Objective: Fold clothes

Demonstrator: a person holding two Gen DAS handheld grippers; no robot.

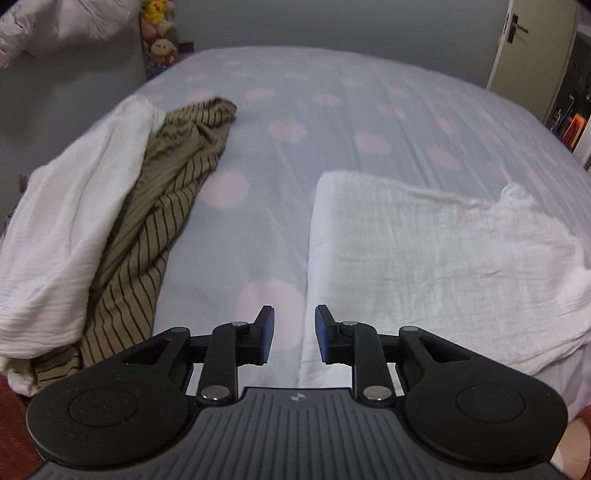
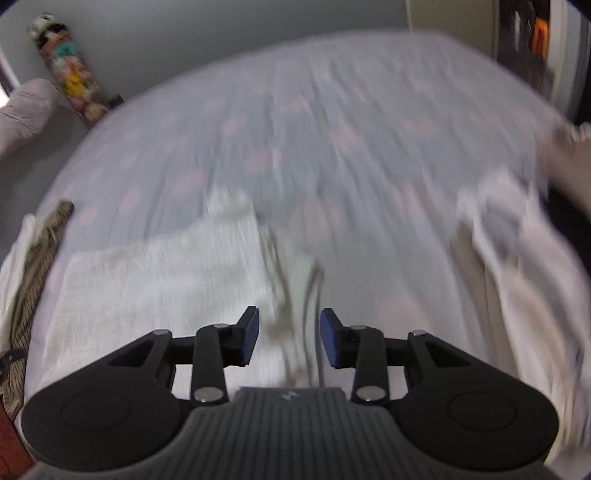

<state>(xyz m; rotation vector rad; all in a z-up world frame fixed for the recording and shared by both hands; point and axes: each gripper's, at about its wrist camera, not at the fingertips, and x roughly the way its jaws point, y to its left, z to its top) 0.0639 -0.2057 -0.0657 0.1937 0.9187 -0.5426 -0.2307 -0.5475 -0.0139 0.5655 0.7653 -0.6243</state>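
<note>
Left wrist view: left claw jaws parted, empty, over bed. White garment lies flat, squared; whether folded unclear. Right claw parted, empty. Judgement: pinch edges only, avoid sheet.

Bed sheet, pale blue w/ pink dots, fills the view. Stuffed toys stacked at its far-left corner by a grey wall. Door w/ handle beyond its far-right edge.

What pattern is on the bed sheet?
Pink dots on the pale blue-grey bed sheet, clearest in the left wrist view.
</note>
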